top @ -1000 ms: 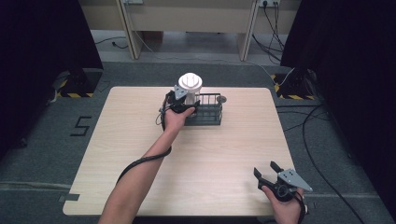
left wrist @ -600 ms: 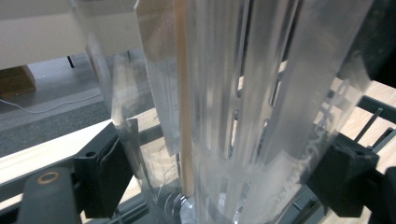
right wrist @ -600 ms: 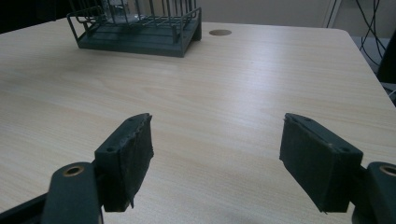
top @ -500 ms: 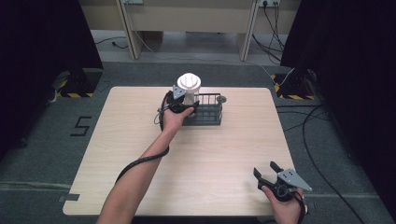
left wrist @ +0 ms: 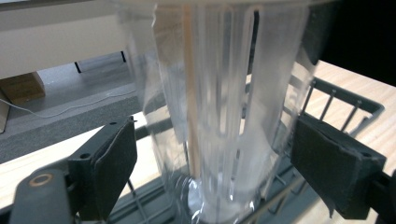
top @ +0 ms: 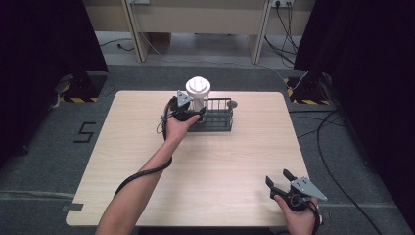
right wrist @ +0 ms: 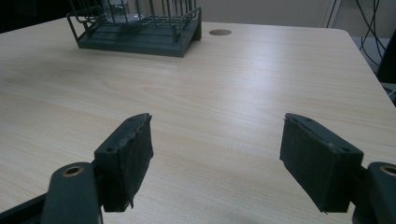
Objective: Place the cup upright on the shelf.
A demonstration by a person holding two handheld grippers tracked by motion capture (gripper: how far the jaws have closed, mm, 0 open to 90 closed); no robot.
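Observation:
A tall clear ribbed plastic cup [top: 198,91] with a white rim stands upright in the left end of a dark wire rack [top: 219,120] at the table's far middle. My left gripper [top: 192,108] reaches it from the near side, and its open jaws straddle the cup's lower body [left wrist: 219,116]. Both pads [left wrist: 116,163] sit close to the cup's sides without a clear squeeze. At the table's near right edge, my right gripper [top: 280,177] is held open over bare wood. Nothing lies between its pads [right wrist: 133,154], which point toward the rack [right wrist: 140,39].
The light wooden table [top: 235,161] has a round cable hole [top: 232,104] just right of the rack. The left gripper's black cable [top: 142,174] trails along the forearm. Dark curtains, floor cables and desk legs surround the table.

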